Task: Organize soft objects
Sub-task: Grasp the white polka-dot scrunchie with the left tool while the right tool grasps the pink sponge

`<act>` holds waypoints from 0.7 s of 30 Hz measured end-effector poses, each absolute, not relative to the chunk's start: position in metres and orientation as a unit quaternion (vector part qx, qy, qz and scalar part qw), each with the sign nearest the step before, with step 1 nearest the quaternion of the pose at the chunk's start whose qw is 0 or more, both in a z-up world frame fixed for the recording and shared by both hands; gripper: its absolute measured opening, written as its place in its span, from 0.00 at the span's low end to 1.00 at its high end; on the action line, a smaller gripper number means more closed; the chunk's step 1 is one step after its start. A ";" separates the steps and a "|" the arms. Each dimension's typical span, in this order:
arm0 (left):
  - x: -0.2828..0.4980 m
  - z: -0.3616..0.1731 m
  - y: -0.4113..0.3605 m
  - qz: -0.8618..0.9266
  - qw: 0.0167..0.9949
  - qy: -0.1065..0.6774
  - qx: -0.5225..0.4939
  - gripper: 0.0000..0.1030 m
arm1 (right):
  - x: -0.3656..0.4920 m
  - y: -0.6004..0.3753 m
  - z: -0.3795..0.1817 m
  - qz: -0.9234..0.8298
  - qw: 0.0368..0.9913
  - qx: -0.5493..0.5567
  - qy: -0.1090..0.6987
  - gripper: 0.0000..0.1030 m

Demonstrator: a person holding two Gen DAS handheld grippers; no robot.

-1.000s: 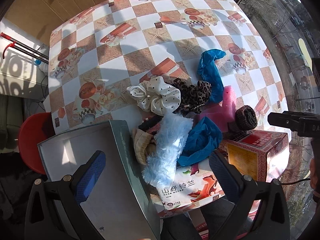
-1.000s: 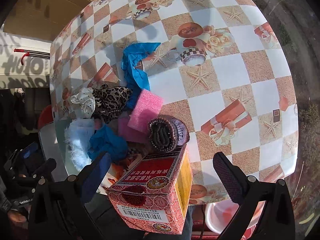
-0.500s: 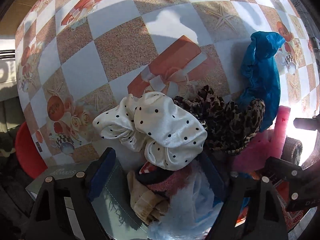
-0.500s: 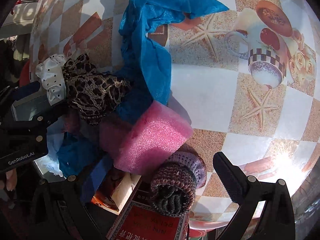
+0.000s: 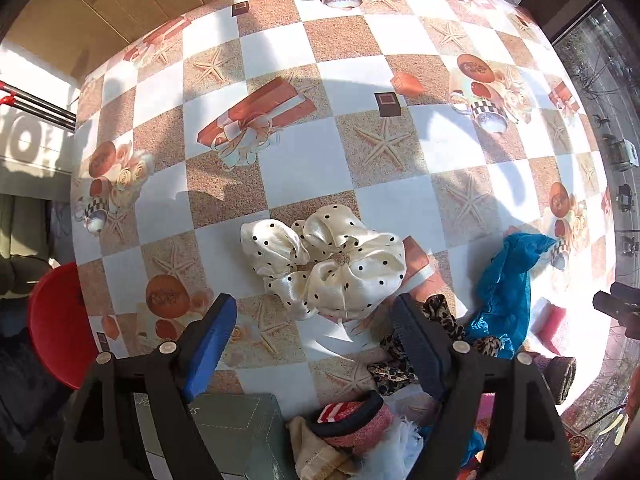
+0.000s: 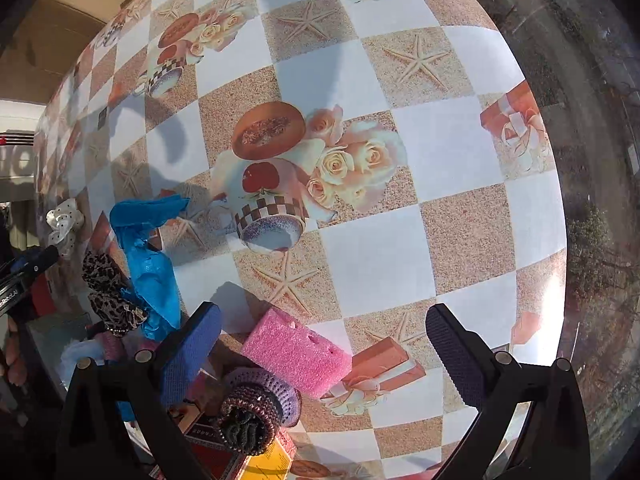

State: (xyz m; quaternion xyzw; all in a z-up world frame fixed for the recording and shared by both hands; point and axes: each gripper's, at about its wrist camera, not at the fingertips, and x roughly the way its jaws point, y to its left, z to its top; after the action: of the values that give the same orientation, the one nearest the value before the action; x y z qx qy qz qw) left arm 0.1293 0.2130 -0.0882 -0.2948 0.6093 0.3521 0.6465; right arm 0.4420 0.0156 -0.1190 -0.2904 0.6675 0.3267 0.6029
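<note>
A white polka-dot scrunchie (image 5: 328,264) lies on the checked tablecloth just ahead of my open, empty left gripper (image 5: 316,332). A leopard scrunchie (image 5: 416,344) and a blue cloth (image 5: 508,280) lie to its right. A pink foam block (image 6: 296,352) lies between the fingers of my open, empty right gripper (image 6: 324,340). A knitted purple-brown roll (image 6: 256,412) sits below the foam, on a red box (image 6: 212,444). The blue cloth (image 6: 152,264) and the leopard scrunchie (image 6: 108,292) show at the left of the right wrist view.
A grey-green box (image 5: 224,432) sits at the table's near edge under my left gripper. A red-striped band (image 5: 348,420), a beige knit piece (image 5: 316,456) and pale blue fluff (image 5: 396,456) lie beside it. A red stool (image 5: 56,328) stands left of the table.
Both grippers have moved forward over the table. The polka-dot scrunchie now lies in front of my left fingers, apart from the pile. The pink foam now lies between my right fingers.
</note>
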 end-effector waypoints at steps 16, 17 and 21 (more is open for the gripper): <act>0.144 -0.116 0.220 0.374 0.604 0.629 -0.315 0.81 | 0.424 -0.021 -0.173 0.255 0.538 -0.212 0.775 1.00; 0.145 -0.120 0.221 0.375 0.603 0.631 -0.313 0.81 | 0.426 -0.019 -0.175 0.248 0.536 -0.204 0.781 1.00; 0.156 -0.144 0.224 0.372 0.594 0.637 -0.321 0.81 | 0.443 -0.007 -0.184 0.212 0.527 -0.183 0.802 1.00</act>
State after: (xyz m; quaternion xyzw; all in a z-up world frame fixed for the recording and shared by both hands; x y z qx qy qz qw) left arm 0.1556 0.2238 -0.1437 -0.3207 0.6368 0.3720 0.5944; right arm 0.4433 -0.0071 -0.1837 -0.1829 0.8024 0.2124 0.5268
